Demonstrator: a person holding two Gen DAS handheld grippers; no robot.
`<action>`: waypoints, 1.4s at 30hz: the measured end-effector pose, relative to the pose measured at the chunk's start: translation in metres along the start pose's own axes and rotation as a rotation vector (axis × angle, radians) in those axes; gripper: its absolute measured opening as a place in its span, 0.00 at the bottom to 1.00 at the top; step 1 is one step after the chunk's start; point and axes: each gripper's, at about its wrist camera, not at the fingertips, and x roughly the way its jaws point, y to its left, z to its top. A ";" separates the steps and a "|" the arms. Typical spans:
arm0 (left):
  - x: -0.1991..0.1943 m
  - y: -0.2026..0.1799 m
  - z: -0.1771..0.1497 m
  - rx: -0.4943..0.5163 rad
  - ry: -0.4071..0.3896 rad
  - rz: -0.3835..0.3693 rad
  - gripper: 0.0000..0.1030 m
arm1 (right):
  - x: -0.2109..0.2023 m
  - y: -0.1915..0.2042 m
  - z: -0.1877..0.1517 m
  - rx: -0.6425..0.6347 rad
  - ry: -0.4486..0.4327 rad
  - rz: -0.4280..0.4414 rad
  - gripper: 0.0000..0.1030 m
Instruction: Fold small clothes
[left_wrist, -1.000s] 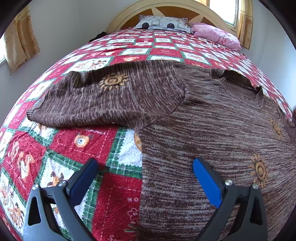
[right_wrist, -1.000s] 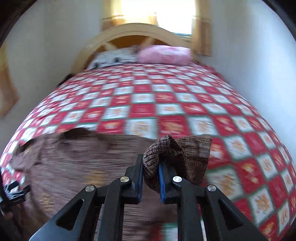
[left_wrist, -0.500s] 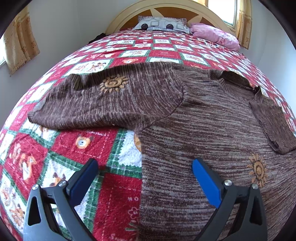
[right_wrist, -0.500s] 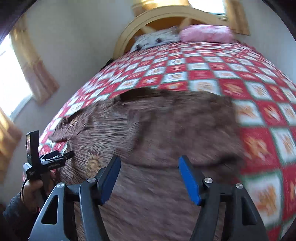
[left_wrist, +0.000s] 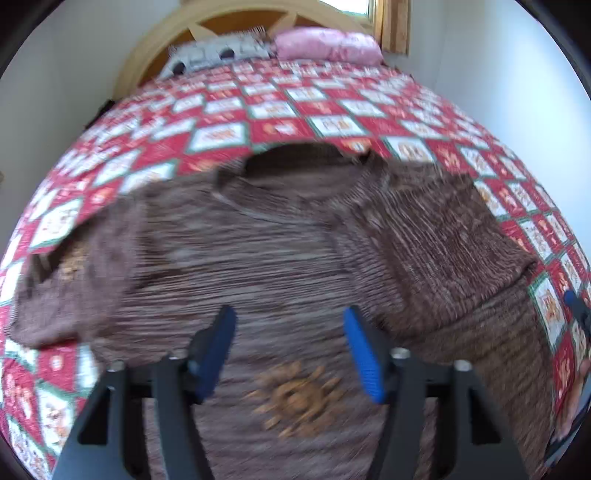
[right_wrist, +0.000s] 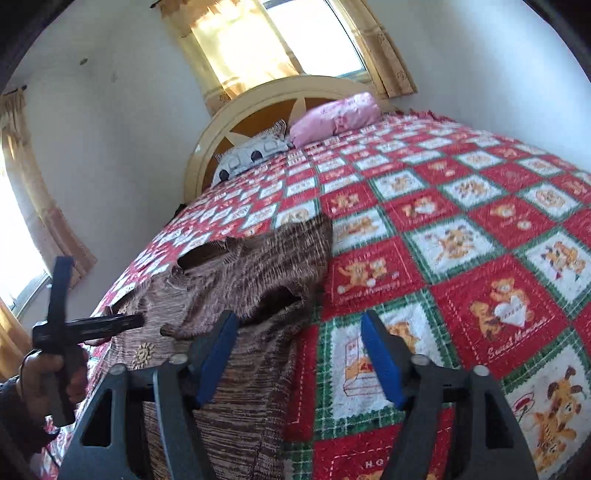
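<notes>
A brown knit sweater (left_wrist: 288, 236) with orange sun motifs lies flat on the bed, neck hole toward the headboard. Its left sleeve (left_wrist: 92, 266) and right sleeve (left_wrist: 443, 251) are both folded in over the body. My left gripper (left_wrist: 290, 350) hovers over the middle of the sweater's body above a sun motif; its jaws are closing, blue pads apart, nothing between them. My right gripper (right_wrist: 299, 354) sits low at the sweater's (right_wrist: 258, 266) right edge, jaws opening and empty. In the right wrist view a hand (right_wrist: 48, 376) holds the left gripper (right_wrist: 136, 320) over the garment.
The red, white and green checked bedspread (right_wrist: 461, 258) covers the whole bed. A pink pillow (right_wrist: 336, 118) and a patterned pillow (right_wrist: 251, 155) lie against the curved wooden headboard (right_wrist: 207, 133). Curtained windows are behind the headboard and to the left; white walls flank the bed.
The right gripper let go of the sleeve cuff, opened, and drew back low to the sweater's right edge; that sleeve now lies folded in. The left gripper swung right over the body, jaws narrowing.
</notes>
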 end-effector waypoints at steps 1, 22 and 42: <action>0.008 -0.006 0.003 -0.005 0.015 -0.004 0.47 | 0.002 -0.002 -0.001 0.006 0.004 -0.002 0.70; 0.003 -0.012 0.017 -0.013 -0.024 -0.072 0.08 | 0.012 -0.012 -0.005 0.016 0.044 -0.055 0.70; 0.002 -0.045 0.011 0.117 -0.016 -0.034 0.08 | 0.019 -0.013 -0.007 0.020 0.083 -0.071 0.70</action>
